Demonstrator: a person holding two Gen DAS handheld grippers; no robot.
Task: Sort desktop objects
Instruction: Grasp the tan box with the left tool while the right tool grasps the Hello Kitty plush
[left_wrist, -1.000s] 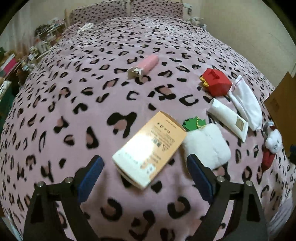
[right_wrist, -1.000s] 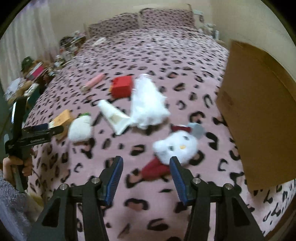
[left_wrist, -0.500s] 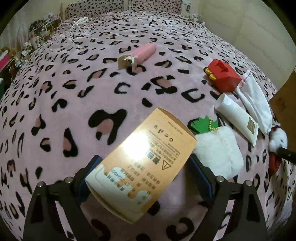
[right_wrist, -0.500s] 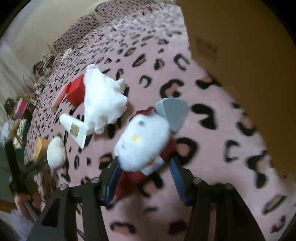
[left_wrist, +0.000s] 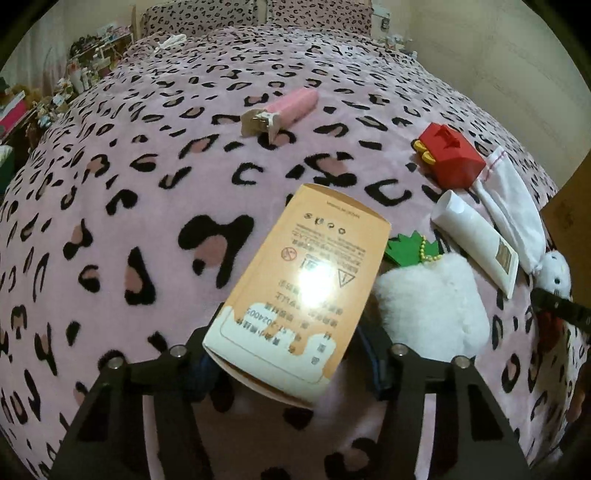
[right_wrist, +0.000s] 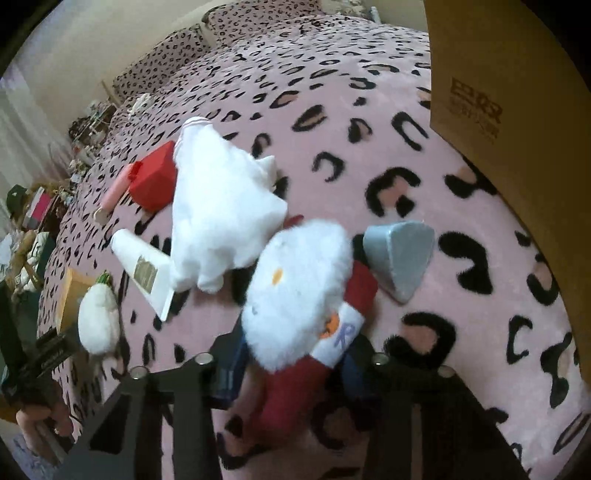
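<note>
Now your left hand-held gripper (left_wrist: 288, 363) is closing around the orange box (left_wrist: 306, 288); your right hand-held gripper (right_wrist: 291, 363) is closing around the plush cat (right_wrist: 299, 295).

Both wrist views look steeply down, close over the bed (left_wrist: 147, 184).

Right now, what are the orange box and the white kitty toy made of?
The orange box looks like thin glossy cardboard: flat printed faces, sharp folded edges, a bright glare spot. The kitty toy looks like soft plush fabric: fuzzy white fur on the head, with red cloth clothes below. What is inside either one cannot be seen.
</note>
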